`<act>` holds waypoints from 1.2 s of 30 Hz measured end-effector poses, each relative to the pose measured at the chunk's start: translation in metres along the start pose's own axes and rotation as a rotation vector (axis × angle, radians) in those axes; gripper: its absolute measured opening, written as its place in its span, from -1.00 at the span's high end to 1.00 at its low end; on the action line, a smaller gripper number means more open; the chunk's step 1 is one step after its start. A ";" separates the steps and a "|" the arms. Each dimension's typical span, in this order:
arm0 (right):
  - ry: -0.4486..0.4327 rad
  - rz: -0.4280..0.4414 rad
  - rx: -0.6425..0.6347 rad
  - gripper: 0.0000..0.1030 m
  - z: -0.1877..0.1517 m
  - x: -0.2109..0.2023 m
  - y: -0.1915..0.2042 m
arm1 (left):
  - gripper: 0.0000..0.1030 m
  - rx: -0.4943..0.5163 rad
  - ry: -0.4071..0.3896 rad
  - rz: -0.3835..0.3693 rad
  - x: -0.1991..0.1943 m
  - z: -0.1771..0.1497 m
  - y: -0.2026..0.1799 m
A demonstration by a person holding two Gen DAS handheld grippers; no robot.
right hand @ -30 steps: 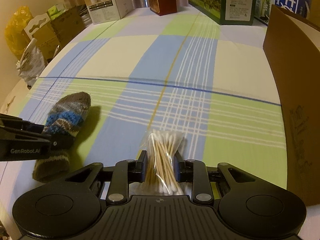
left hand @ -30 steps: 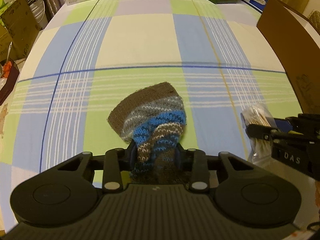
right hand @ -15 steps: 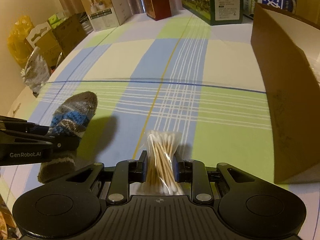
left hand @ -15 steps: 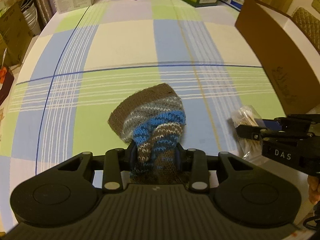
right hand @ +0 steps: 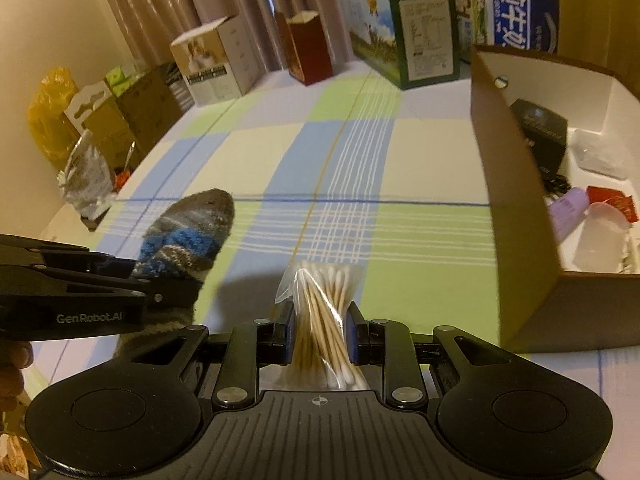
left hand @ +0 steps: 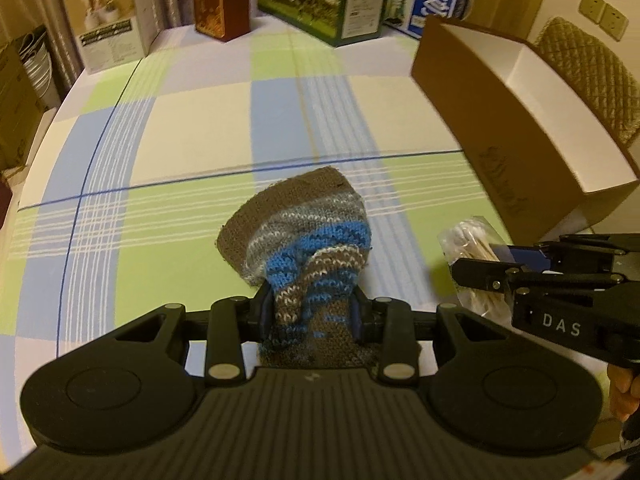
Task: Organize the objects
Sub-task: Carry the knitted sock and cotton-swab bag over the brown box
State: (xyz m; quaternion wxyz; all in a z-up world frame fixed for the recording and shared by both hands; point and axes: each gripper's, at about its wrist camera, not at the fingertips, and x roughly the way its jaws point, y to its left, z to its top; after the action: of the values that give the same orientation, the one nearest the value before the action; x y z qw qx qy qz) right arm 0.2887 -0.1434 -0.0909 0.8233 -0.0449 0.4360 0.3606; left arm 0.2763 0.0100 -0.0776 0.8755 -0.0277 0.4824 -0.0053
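Observation:
A knitted sock (left hand: 304, 240) in brown, grey and blue stripes hangs off the checked tablecloth, with my left gripper (left hand: 310, 312) shut on its cuff end. My right gripper (right hand: 320, 330) is shut on a clear bag of cotton swabs (right hand: 322, 300), also lifted above the table. In the right wrist view the sock (right hand: 188, 236) and the left gripper (right hand: 120, 280) show at the left. In the left wrist view the swab bag (left hand: 472, 244) and the right gripper (left hand: 520, 276) show at the right. An open cardboard box (right hand: 516, 216) stands to the right.
The cardboard box (left hand: 500, 120) holds a black item (right hand: 540, 128), a pink bottle (right hand: 568, 208) and a red packet (right hand: 612, 200). Cartons (right hand: 404, 48) and boxes (right hand: 216, 64) line the table's far edge. Bags and cartons (right hand: 84, 120) stand past the left edge.
Both grippers have risen and moved toward the cardboard box with the sock and the swab bag held. The box's inside has come into view.

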 end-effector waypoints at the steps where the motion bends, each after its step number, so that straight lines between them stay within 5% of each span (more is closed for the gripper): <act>1: -0.008 -0.001 0.002 0.58 0.001 -0.004 -0.002 | 0.40 0.005 -0.007 -0.004 -0.002 0.001 -0.004; 24: -0.243 -0.136 0.101 0.58 0.038 -0.116 -0.120 | 0.40 0.186 -0.185 -0.180 -0.031 0.079 -0.148; 36: -0.261 -0.234 0.122 0.58 0.061 -0.124 -0.192 | 0.40 0.254 -0.205 -0.240 -0.005 0.126 -0.226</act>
State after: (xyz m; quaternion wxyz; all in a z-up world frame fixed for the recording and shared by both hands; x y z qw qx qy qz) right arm 0.4074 -0.3300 -0.0063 0.9104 0.0016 0.3385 0.2379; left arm 0.3840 -0.2101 0.0057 0.9097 0.0254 0.3793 -0.1674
